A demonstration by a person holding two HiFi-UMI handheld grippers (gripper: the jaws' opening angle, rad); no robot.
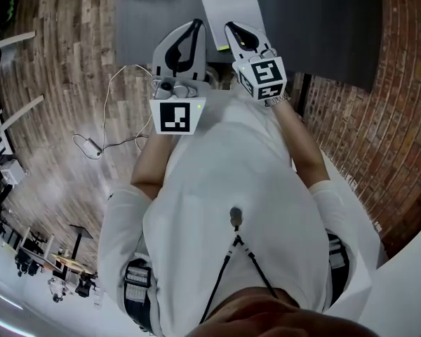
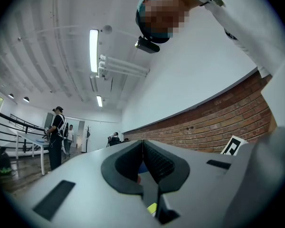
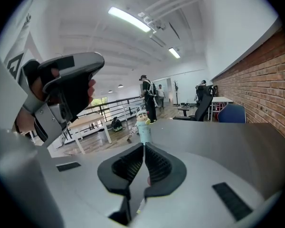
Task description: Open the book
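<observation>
Head view: close to the person's white shirt (image 1: 224, 181), the left gripper (image 1: 194, 28) and right gripper (image 1: 233, 30) sit side by side at the near edge of the dark table (image 1: 323, 20), both with jaws pressed together on nothing. Just past them the book (image 1: 231, 5) lies closed and flat, the right gripper's tips over its near edge, the left's just beside it. Farther along, a small figurine (image 3: 142, 122) stands upright.
</observation>
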